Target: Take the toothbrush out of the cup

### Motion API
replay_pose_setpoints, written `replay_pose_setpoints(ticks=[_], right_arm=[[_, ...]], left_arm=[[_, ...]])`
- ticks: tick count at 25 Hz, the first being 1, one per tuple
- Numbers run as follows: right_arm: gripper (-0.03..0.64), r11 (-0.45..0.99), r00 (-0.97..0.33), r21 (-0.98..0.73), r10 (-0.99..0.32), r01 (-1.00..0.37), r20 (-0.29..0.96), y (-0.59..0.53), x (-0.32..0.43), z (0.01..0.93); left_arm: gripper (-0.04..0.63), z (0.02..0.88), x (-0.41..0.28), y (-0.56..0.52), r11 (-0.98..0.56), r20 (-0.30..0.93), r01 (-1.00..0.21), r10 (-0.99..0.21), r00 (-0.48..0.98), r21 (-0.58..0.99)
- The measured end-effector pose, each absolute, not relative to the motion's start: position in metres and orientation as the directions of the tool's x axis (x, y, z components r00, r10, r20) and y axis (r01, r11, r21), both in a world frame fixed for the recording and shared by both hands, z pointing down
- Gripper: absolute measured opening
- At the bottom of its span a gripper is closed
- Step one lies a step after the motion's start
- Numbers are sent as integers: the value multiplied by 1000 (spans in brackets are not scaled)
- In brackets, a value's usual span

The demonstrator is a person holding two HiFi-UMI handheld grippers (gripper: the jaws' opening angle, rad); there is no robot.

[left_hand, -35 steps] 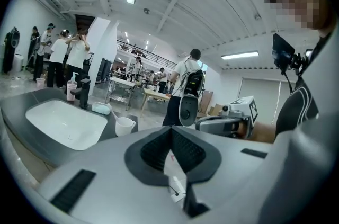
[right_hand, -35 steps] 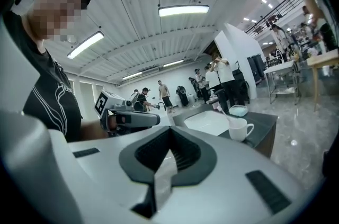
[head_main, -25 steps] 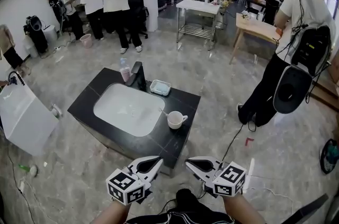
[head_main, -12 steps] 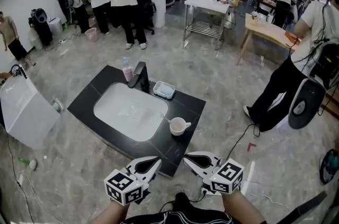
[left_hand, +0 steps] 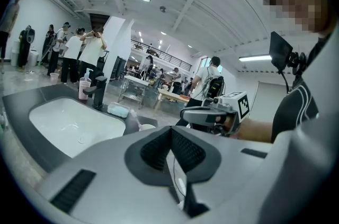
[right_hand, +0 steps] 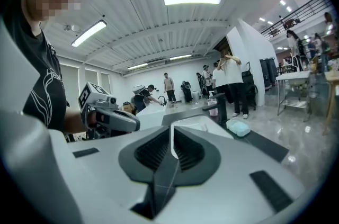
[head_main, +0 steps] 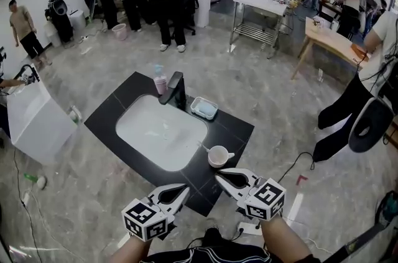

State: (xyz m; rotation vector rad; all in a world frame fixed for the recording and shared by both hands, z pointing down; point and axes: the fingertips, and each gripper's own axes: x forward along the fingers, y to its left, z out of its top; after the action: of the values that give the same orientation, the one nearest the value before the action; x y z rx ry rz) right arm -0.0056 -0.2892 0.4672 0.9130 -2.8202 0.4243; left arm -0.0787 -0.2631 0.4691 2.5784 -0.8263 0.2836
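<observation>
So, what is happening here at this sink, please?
A person holds a gripper in each hand before a black counter with a white sink. The toothbrush stands in the white cup near the counter's front edge. The left gripper and right gripper have jaws together and hold nothing; the right one is nearer the cup.

Head view: high, steeply down over sink (head_main: 160,131). 2 gripper views: low, angled inward; all share sink.

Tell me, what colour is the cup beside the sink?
The cup is white; it shows best in the head view.
</observation>
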Motion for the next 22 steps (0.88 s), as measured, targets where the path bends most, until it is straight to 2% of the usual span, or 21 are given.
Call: replay_pose_setpoints(ticks=[2, 12, 14, 22], right_arm=[[37, 777, -805, -218, -544, -590, 237, -300, -7, 471], [65, 793, -784, -160, -510, -588, 353, -352, -13, 503], [94, 797, -780, -151, -500, -584, 376, -359, -15, 509], [94, 830, -738, -43, -469, -556, 486, -383, -23, 534]], left_arm=[[2, 470, -80, -269, -729, 317, -600, -513, 798, 329], [2, 481, -84, -300, -707, 341, -620, -522, 782, 341], [2, 482, -85, -304, -698, 345, -627, -527, 777, 346], [2, 487, -87, -315, -675, 360, -642, -534, 765, 363]])
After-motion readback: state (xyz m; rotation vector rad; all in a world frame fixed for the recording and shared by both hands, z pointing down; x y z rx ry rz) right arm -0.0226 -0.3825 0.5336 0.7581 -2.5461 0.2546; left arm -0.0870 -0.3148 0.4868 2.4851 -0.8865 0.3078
